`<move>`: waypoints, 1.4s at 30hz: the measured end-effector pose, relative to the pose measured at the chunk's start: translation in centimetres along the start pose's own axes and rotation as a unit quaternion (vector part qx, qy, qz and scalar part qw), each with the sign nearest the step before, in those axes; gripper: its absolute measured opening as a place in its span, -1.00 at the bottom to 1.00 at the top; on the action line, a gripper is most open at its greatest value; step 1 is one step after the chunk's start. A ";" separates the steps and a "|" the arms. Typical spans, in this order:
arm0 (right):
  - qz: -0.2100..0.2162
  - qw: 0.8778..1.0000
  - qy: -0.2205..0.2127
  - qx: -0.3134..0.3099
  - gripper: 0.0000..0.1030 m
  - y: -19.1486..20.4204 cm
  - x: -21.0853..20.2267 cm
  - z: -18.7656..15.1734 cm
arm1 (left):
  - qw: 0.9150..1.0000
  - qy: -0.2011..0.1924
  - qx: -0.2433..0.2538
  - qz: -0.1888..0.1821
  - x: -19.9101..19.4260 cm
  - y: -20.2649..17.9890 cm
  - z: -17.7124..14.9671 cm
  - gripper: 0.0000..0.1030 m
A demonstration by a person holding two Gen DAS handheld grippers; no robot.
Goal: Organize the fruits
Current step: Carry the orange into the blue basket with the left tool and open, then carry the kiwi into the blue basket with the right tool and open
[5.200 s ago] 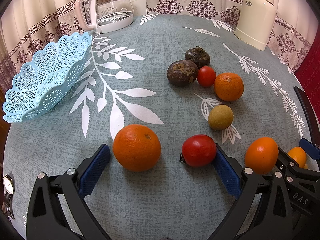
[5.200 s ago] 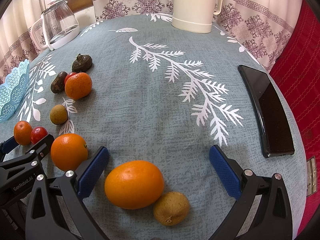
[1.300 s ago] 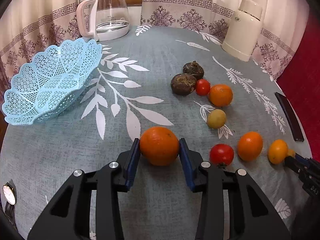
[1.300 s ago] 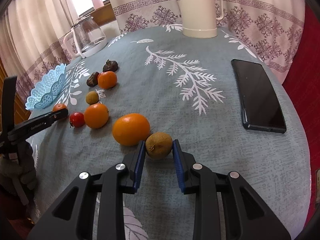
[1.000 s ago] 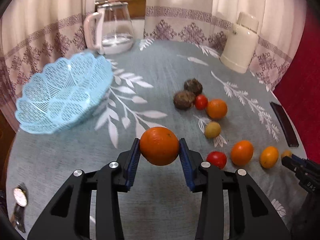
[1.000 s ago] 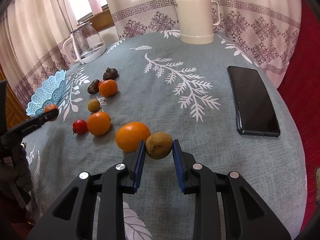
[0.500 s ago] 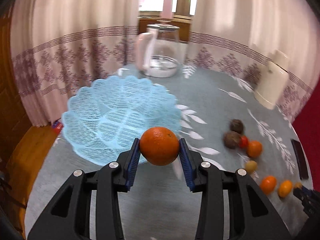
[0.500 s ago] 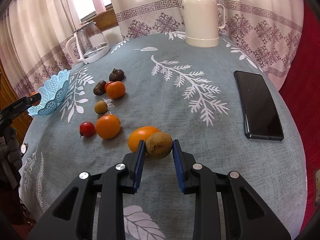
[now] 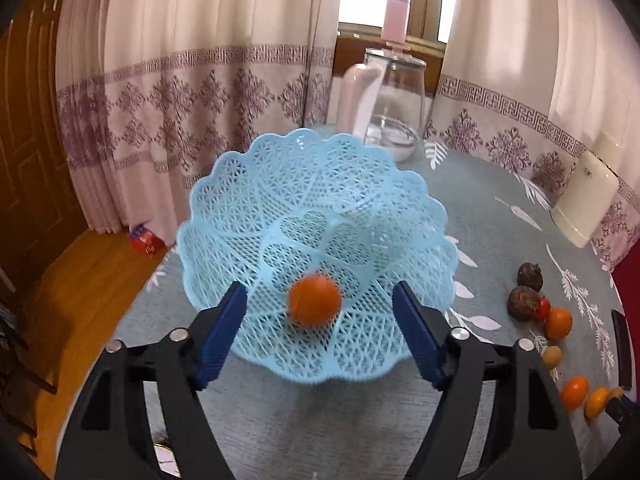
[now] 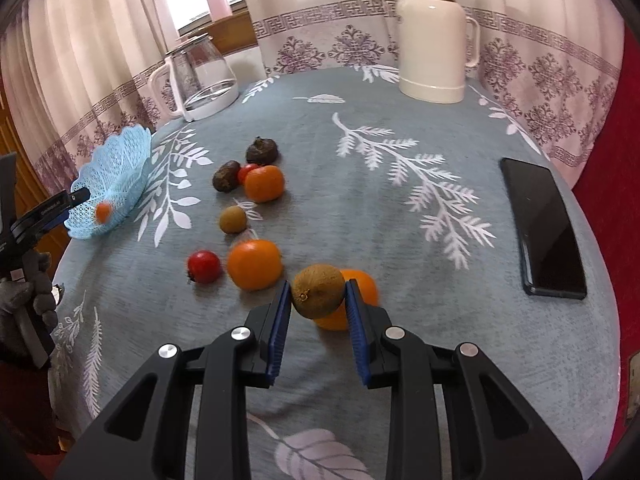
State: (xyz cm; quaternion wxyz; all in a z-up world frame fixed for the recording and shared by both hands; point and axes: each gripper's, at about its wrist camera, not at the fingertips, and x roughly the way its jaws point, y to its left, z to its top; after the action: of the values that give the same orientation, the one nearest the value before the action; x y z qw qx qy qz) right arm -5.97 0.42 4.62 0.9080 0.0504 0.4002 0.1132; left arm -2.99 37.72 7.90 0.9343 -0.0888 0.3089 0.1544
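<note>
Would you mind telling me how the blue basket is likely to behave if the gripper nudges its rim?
The blue basket looks like thin openwork plastic, so it is probably light and would slide on the tablecloth. It already sits tilted with only one orange inside, so a nudge may well rock or tip it. The scalloped rim likely flexes.

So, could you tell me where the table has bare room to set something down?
Bare cloth runs between the fruit cluster and the phone, and up toward the thermos. The near edge below the right gripper is bare too. It is crowded from the basket across to the fruit.
</note>
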 end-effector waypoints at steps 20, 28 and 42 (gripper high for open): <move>0.125 0.987 -0.030 -0.097 -0.45 15.9 3.6 7.9 | 0.999 -0.042 -0.013 0.028 -3.2 3.6 1.5 0.75; 0.155 0.980 -0.005 -0.124 -0.45 22.2 7.2 9.3 | 0.998 -0.048 -0.033 0.030 -4.1 5.4 2.1 0.76; 0.159 0.977 0.024 -0.140 -0.13 26.7 10.3 9.4 | 0.997 -0.048 -0.048 0.025 -4.4 6.2 2.4 0.76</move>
State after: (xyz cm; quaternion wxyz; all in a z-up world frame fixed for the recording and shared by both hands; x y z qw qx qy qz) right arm 3.31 28.81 8.50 0.8667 -0.0170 0.3887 0.3122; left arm -7.11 43.15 12.02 0.9385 -0.1180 0.2583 0.1962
